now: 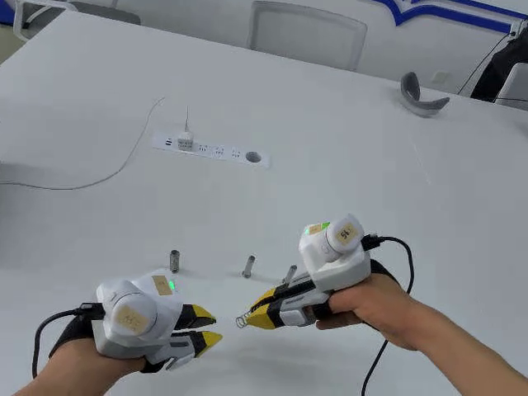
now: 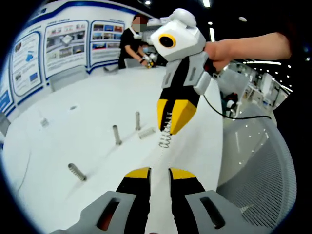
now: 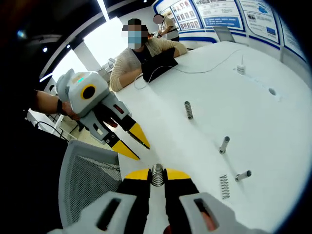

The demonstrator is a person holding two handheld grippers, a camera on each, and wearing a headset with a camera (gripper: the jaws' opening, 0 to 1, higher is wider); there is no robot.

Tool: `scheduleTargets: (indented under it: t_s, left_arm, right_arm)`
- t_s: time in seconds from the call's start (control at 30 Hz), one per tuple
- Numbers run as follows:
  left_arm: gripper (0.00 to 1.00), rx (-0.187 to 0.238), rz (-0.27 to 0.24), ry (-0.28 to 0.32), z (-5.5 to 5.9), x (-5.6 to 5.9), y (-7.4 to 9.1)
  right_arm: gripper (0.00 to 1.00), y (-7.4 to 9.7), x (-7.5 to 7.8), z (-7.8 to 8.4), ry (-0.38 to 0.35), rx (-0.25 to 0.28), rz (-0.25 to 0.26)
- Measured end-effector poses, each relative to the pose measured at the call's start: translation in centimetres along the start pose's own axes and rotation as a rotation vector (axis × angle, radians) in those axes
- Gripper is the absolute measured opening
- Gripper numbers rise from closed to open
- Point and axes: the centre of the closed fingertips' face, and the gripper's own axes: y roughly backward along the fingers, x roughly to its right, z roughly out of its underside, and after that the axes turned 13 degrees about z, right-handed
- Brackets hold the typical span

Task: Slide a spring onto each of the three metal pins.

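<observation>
Okay, my right gripper (image 1: 254, 318) clamps a spring (image 1: 241, 321), axis along the jaws; it sits nearer the upright bare pin (image 1: 248, 266) than my left gripper (image 1: 213, 327), narrowly parted.

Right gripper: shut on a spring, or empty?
Shut on a spring: the coil sits pinched between the yellow tips of the right gripper.

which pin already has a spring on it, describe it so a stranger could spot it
On the white table, nearer the person than the white power strip, three metal pins sit in a row. It is the leftmost pin, just beyond the left gripper. It alone looks thick and ribbed with coils; the middle pin and right pin are smooth and bare.
</observation>
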Motion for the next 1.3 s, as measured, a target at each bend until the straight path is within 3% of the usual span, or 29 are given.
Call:
scheduleTargets:
  t_s: [0.3,0.53,1.3]
  left_arm:
    - [0.21,0.015,-0.053,0.039,0.3,-1.5,0.8]
    - [0.27,0.016,-0.065,0.053,0.5,-1.9,1.0]
    - [0.50,0.040,-0.142,0.117,0.8,-3.7,1.4]
  right_arm:
    - [0.12,0.5,3.0,-0.1,-0.006,-0.007,0.077]
    - [0.12,0.2,5.1,-0.3,0.016,-0.022,0.143]
    - [0.12,-0.8,8.7,-2.1,0.092,-0.064,0.208]
